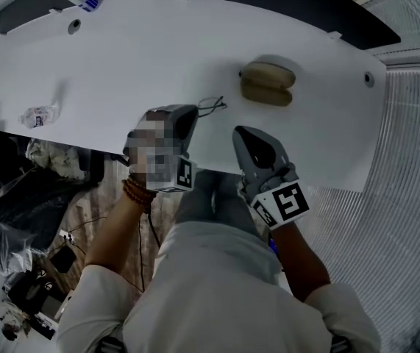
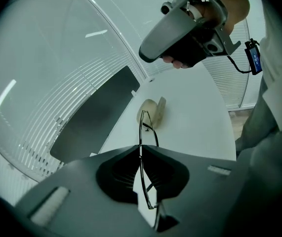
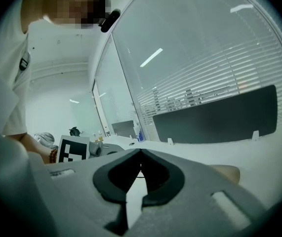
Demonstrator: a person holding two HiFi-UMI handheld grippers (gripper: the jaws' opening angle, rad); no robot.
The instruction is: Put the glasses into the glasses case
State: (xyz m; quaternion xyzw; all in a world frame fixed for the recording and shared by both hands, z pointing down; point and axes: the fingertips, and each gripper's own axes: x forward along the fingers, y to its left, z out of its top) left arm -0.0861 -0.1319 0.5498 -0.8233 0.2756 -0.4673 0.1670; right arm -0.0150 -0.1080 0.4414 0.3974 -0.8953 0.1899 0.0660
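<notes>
A white curved table [image 1: 158,50] runs below a dark partition panel [image 3: 215,117] and a glass wall hung with slatted blinds [image 3: 205,78]. Something that looks like a crumpled clear wrapper [image 1: 39,115] lies near the table's left end. The left gripper [image 2: 140,148] is clenched on thin dark wire-framed glasses [image 2: 141,132], holding them above the tabletop's near edge. The tan clamshell glasses case [image 1: 267,84] lies open further back, apart from the glasses. The right gripper [image 3: 140,153] is raised beside the left, jaw tips pressed together with nothing between them.
</notes>
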